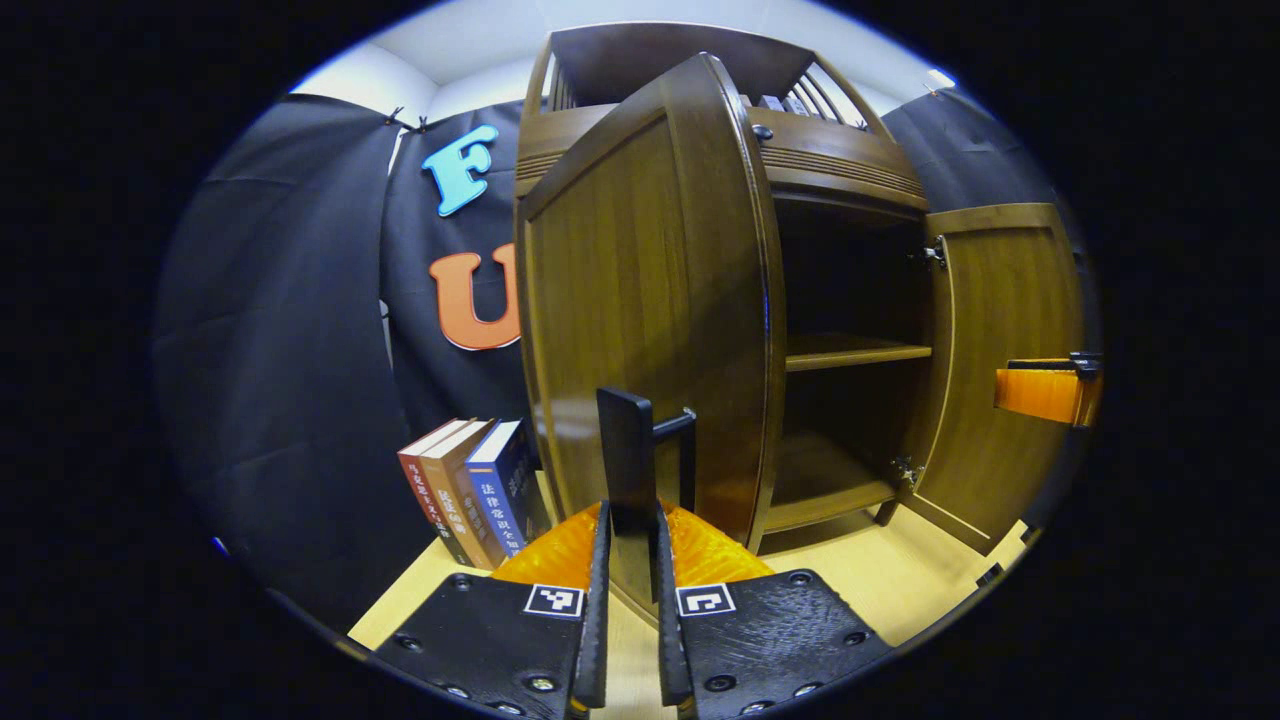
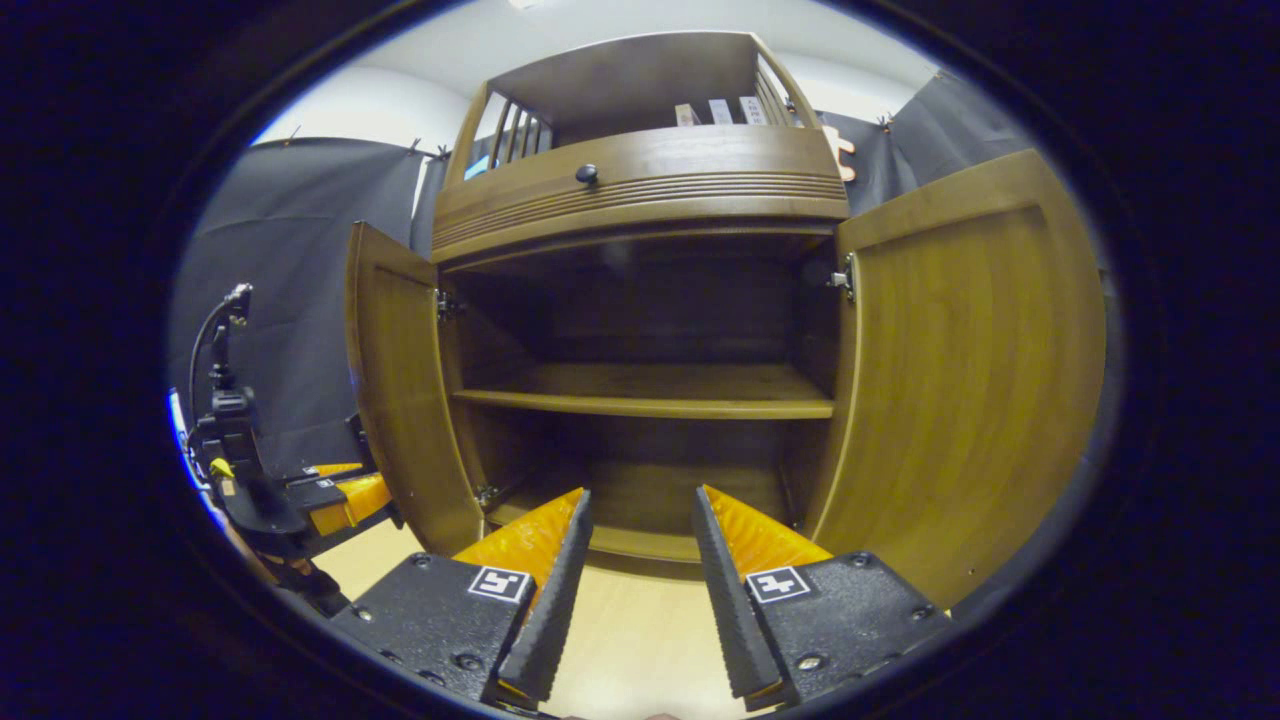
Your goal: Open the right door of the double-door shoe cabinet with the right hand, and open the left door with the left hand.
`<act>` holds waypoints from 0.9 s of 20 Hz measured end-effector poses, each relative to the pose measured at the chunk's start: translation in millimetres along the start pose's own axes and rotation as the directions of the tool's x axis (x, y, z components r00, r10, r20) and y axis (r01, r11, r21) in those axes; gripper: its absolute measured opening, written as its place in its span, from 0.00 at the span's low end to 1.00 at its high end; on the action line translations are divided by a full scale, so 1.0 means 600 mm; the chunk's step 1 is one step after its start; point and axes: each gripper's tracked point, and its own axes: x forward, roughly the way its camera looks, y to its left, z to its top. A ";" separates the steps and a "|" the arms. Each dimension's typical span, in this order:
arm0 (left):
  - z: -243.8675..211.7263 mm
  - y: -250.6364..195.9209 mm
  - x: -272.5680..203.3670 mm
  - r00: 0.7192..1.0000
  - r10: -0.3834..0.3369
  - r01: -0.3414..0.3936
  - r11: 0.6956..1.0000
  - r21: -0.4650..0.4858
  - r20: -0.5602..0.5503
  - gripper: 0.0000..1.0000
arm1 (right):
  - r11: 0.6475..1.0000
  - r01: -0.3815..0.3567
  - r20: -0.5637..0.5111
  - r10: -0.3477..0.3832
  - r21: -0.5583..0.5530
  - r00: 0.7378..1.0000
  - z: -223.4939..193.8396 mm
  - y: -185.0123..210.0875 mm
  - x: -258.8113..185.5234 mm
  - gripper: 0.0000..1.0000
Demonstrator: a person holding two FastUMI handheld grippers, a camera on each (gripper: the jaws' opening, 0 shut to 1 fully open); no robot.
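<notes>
The brown wooden shoe cabinet [image 2: 640,190] stands with both doors swung out. In the left gripper view the left door [image 1: 640,280] is edge-on just ahead, and my left gripper [image 1: 632,512] is shut on its black handle [image 1: 625,440]. The right door [image 1: 1000,360] stands wide open at the far right, with my right gripper [image 1: 1045,392] just beside it. In the right gripper view my right gripper [image 2: 640,495] is open and holds nothing, in front of the cabinet's interior. The left door [image 2: 400,400] and right door [image 2: 960,370] flank it. My left gripper [image 2: 340,497] is at the left door's outer face.
Inside, a single shelf [image 2: 650,402] and the bottom board hold nothing. A drawer with a dark knob [image 2: 587,174] runs above the doors. Three books [image 1: 470,490] lean on the light wooden floor [image 1: 900,570] left of the cabinet. Black cloth walls surround the booth.
</notes>
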 end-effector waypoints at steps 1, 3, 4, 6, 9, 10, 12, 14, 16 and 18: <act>-0.002 0.008 -0.004 1.000 0.006 -0.006 1.000 -0.003 0.005 0.20 | 1.000 -0.005 -0.002 0.005 -0.002 1.000 -0.001 0.005 0.002 0.67; -0.010 0.024 -0.008 1.000 0.023 -0.023 1.000 -0.006 0.002 0.20 | 1.000 -0.017 -0.008 0.017 -0.008 1.000 -0.002 0.015 0.009 0.67; -0.011 0.033 -0.012 0.999 0.033 -0.033 0.999 -0.010 0.003 0.20 | 1.000 -0.025 -0.011 0.025 -0.010 1.000 -0.002 0.021 0.013 0.67; -0.013 0.050 -0.019 0.998 0.058 -0.058 0.998 -0.016 0.001 0.20 | 0.999 -0.038 -0.013 0.038 -0.013 0.999 -0.004 0.034 0.019 0.67; -0.025 0.086 -0.025 0.994 0.106 -0.106 0.994 -0.021 -0.008 0.19 | 0.998 -0.059 -0.017 0.059 -0.015 0.998 -0.005 0.050 0.028 0.67; -0.034 0.101 -0.029 0.992 0.124 -0.124 0.992 -0.021 -0.020 0.19 | 0.998 -0.063 -0.020 0.063 -0.017 0.998 -0.005 0.055 0.032 0.65; -0.044 0.127 -0.038 0.988 0.150 -0.151 0.988 -0.036 -0.027 0.19 | 0.997 -0.075 -0.025 0.074 -0.020 0.997 -0.006 0.064 0.037 0.65; -0.044 0.139 -0.041 0.988 0.149 -0.152 0.985 -0.081 -0.035 0.13 | 0.996 -0.086 -0.030 0.085 -0.023 0.996 -0.007 0.071 0.043 0.65; -0.047 0.147 -0.046 0.990 0.138 -0.141 0.985 -0.101 -0.039 0.17 | 0.996 -0.087 -0.030 0.086 -0.027 0.996 -0.005 0.077 0.048 0.65; -0.046 0.160 -0.053 0.989 0.146 -0.148 0.985 -0.089 -0.032 0.20 | 0.995 -0.094 -0.029 0.093 -0.028 0.995 -0.002 0.083 0.051 0.65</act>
